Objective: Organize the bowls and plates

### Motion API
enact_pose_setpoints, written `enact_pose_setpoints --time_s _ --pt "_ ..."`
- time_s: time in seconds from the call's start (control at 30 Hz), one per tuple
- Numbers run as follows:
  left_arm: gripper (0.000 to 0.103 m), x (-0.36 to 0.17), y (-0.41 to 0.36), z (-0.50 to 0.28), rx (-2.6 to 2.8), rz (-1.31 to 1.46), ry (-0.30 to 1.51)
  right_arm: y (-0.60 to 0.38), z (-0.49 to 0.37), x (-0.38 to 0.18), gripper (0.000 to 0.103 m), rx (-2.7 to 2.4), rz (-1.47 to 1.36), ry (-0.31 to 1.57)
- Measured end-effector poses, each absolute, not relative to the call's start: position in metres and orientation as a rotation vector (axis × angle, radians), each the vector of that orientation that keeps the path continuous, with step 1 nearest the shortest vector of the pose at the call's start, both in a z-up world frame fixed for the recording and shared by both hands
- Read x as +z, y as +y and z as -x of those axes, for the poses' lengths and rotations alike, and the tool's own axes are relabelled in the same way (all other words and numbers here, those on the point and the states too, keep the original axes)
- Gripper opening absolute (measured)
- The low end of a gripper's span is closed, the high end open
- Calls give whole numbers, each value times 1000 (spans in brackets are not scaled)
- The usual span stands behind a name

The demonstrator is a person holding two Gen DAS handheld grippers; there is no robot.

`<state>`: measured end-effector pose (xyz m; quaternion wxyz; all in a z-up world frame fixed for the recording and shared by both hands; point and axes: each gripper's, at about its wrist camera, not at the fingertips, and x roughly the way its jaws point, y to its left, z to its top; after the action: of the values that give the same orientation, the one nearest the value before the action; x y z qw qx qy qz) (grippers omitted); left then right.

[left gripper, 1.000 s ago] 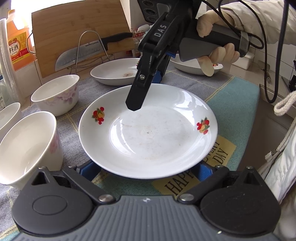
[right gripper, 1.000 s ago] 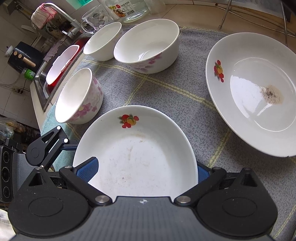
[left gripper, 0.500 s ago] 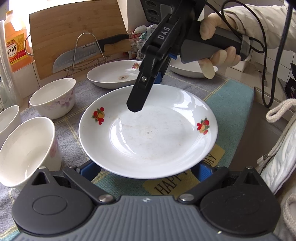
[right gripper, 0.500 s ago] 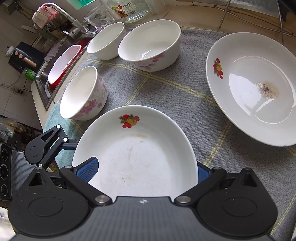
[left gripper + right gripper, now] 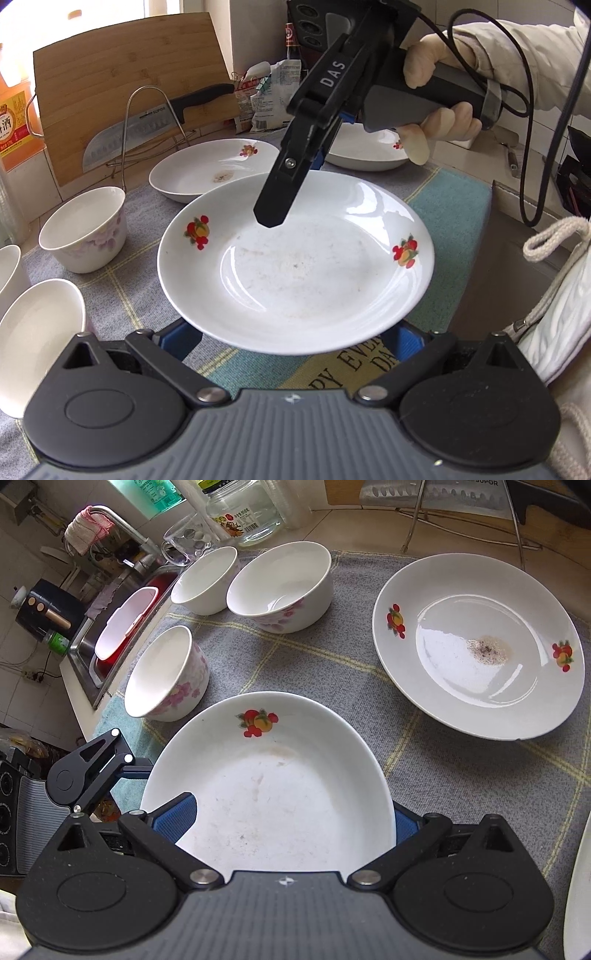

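Bowls: three bowls (image 5: 166, 672) are stood upright on the mat (image 5: 332, 672) at the left, close together; none is stacked yet.
Left gripper: the left gripper (image 5: 291, 347) is spread wide, both blue pads tucked under the plate's near rim. Its tips are hidden, so whether anything is clamped cannot be told.
Plate: the plate (image 5: 295, 266) is held between the two grippers. It seems to be lifted clear of the mat, roughly level, its far rim overlapping the stained plate in the left view.
Right gripper: the right gripper (image 5: 290, 818) is set across the plate's far rim, one finger above and one below. Contact is hidden, so a firm pinch cannot be confirmed.
Stained plate: the stained plate (image 5: 480, 646) lies flat on the mat to the right, apart from the bowls — likely the base of the stack.
Far plate: a third plate (image 5: 369, 151) is seen behind the right gripper.
Step judged: the plate is being carried for stacking.
How it is best done: both grippers should be moved together, so the plate is neither twisted nor tipped. It should be centred over the stained plate, lowered until seated rim within rim, and only then released — the lower fingers drawn out sideways.
Risk: glazed porcelain is slippery, and the nearest bowl could be knocked.
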<state>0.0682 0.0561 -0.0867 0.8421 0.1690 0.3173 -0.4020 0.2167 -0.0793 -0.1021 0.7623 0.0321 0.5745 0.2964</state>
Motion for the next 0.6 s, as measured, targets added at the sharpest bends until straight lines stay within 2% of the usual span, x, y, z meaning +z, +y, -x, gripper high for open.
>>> enact_pose_setpoints --time_s 0.6 --pt "101 -77 2 -76 -907 -400 646 -139 -203 -86 103 582 -120 1193"
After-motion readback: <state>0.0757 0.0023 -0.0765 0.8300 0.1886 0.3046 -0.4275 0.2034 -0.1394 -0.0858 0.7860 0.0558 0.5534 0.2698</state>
